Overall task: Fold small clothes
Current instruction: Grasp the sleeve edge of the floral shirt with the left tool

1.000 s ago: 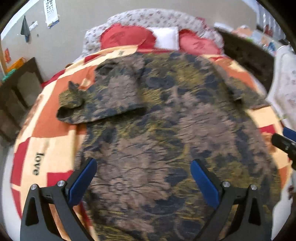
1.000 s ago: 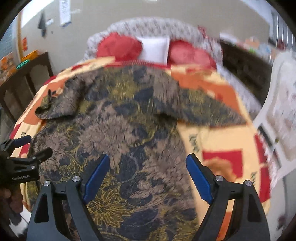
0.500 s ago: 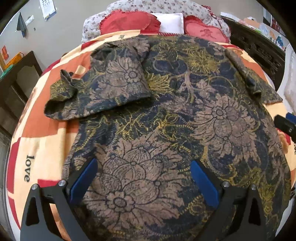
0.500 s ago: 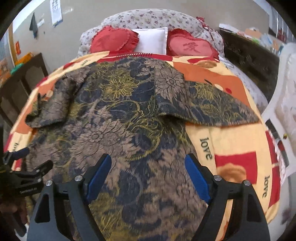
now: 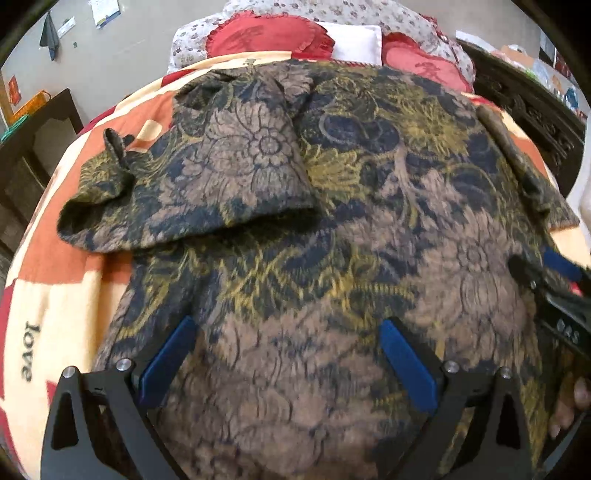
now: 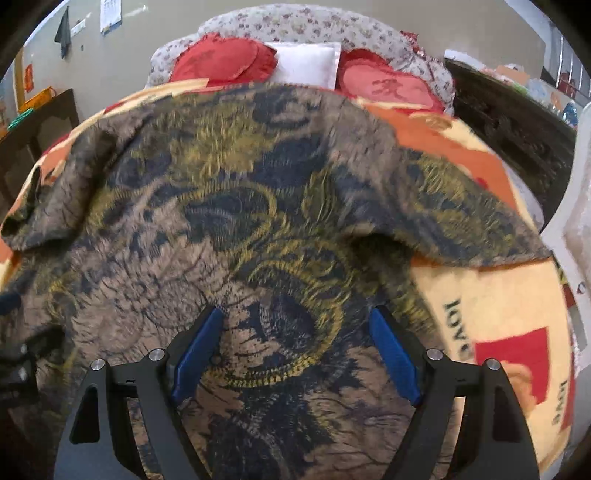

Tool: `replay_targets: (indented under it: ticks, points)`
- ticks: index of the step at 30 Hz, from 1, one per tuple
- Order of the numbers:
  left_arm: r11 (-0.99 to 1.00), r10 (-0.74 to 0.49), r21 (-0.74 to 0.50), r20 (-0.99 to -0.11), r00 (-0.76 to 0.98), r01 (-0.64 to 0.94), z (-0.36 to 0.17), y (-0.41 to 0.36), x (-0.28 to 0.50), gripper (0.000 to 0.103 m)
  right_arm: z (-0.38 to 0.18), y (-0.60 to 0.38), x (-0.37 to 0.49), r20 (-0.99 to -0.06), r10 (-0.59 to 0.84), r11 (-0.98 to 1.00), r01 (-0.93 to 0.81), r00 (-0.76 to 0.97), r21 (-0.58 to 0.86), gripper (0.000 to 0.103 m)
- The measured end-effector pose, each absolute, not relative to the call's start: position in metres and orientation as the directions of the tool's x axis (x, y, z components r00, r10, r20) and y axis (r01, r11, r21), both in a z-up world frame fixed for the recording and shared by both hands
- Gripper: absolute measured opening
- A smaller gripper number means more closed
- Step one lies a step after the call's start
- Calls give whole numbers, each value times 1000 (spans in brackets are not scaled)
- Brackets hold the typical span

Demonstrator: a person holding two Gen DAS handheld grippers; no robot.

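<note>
Patchwork-blanketed bed [image 5: 48, 295] filling both frames, floral shirt [image 5: 351, 221] lying centre, left claw [image 5: 284, 354] and right claw [image 6: 295, 347] hovering spread.

Bed [image 5: 44, 295] covered by a blanket [image 6: 491, 306] in cream, orange and red blocks, printed with the word "love". Spread flat across the middle, a dark floral garment [image 5: 332, 240] in brown, navy and gold; left sleeve [image 5: 207, 184] folded inward over the body, right sleeve [image 6: 461, 218] stretched out toward the right edge. At the far end, two red heart cushions [image 6: 225, 59] flanking a white pillow [image 6: 306, 62], against a flowered headboard [image 6: 314, 26].
</note>
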State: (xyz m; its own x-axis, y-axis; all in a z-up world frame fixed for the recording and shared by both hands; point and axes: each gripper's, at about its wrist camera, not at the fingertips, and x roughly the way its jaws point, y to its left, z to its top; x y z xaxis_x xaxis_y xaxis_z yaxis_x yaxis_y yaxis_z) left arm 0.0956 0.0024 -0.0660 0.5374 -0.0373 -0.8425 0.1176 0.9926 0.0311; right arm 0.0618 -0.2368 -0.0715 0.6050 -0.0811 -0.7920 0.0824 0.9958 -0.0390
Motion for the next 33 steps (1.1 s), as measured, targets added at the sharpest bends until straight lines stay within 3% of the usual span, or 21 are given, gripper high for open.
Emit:
replay_targets:
  ticks: [15, 19, 23, 27, 33]
  points:
    - [995, -67, -10, -812, 580, 101, -75, 2, 111, 103, -74, -242, 60, -786, -68, 994, 108, 614, -1, 75]
    - [992, -74, -4, -815, 575, 123, -54, 11, 105, 102, -74, -242, 60, -787, -67, 994, 108, 614, 0, 75]
    - [989, 31, 122, -733, 680, 87, -11, 41, 117, 103, -74, -242, 60, -786, -68, 994, 109, 614, -2, 75]
    - [986, 128, 168, -722, 680, -7, -5, 85, 155, 103, -74, -243, 60, -786, -67, 994, 109, 615, 1, 75]
    - [999, -31, 2, -774, 633, 51, -14, 131, 194, 96, -74, -242, 60, -786, -65, 994, 109, 615, 3, 75]
